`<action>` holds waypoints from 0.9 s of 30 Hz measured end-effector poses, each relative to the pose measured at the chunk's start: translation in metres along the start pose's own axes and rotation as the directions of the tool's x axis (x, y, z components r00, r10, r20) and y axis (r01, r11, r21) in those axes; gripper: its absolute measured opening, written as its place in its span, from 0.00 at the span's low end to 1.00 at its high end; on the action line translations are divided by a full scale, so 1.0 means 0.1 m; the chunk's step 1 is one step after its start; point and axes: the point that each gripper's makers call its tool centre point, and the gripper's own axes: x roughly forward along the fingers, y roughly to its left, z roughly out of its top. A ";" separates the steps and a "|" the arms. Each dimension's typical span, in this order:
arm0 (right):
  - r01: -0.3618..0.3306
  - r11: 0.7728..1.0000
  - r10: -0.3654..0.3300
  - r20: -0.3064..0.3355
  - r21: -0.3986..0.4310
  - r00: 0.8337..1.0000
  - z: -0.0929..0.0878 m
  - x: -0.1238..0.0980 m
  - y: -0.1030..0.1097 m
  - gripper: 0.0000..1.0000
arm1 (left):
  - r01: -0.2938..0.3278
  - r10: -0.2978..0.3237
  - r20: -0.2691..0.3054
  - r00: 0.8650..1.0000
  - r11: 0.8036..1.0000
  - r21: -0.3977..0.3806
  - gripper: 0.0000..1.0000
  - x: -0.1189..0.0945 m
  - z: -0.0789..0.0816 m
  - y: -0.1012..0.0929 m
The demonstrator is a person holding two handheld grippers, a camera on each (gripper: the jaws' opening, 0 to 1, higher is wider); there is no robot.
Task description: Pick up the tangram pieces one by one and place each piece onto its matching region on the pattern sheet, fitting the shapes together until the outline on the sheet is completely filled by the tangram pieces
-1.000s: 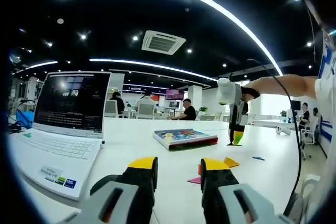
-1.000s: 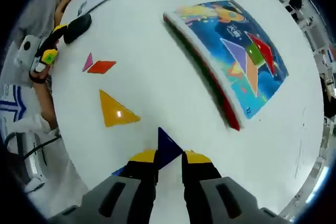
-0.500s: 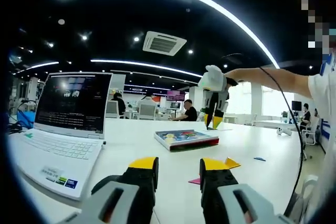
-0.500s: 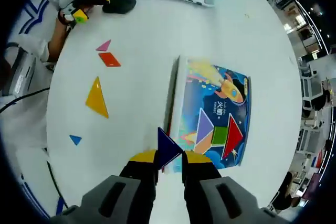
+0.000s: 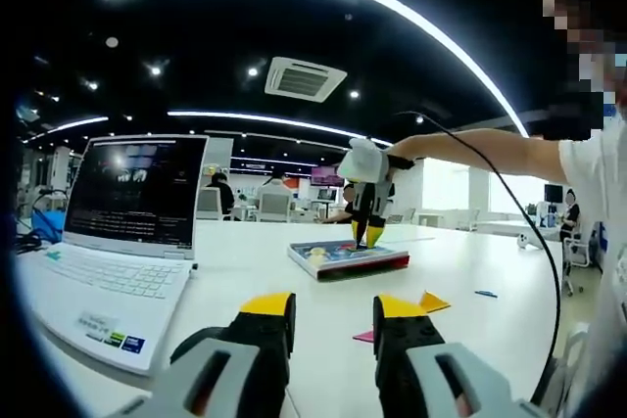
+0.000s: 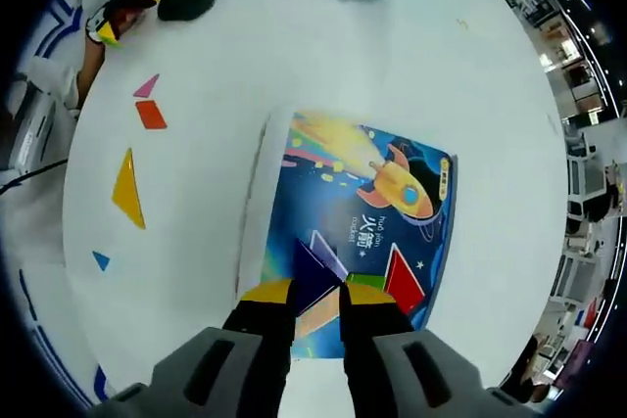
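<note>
While its yellow-tipped jaws are pinching a dark blue triangle, the right gripper is hanging over the near part of the pattern sheet, a rocket picture on top of a flat box. On the sheet, just beside the held piece, a purple piece, a red triangle and an orange strip are lying close together; the jaws are blocking part of that cluster. Off the sheet, on the white table, a yellow triangle, a small blue triangle, an orange piece and a pink triangle are lying well apart from the box. Beyond them the left gripper is showing beside a black mouse.

In the left gripper view, the left gripper is resting low over the table with its jaws spread and nothing between them. A laptop is standing open to one side, the box lies ahead, and the right gripper is pointing down at it from an outstretched arm.

Compared with a second ago, the right gripper has travelled from the bare table to above the sheet, the triangle gripped throughout, while the left gripper has stayed put.
</note>
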 end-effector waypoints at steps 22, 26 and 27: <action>-0.057 0.996 0.058 -0.016 0.062 0.998 -0.03 0.12 -0.16 0.20 | -0.016 0.017 -0.027 1.000 0.999 0.029 0.34 -0.01 -0.05 0.02; -0.074 0.992 0.075 -0.004 0.107 0.997 -0.04 0.12 -0.19 0.20 | -0.017 0.018 -0.027 0.999 0.999 0.030 0.34 -0.01 -0.05 0.02; -0.076 0.991 0.076 0.000 0.110 0.997 -0.04 0.12 -0.15 0.20 | -0.017 0.018 -0.027 0.999 0.999 0.030 0.34 -0.01 -0.05 0.02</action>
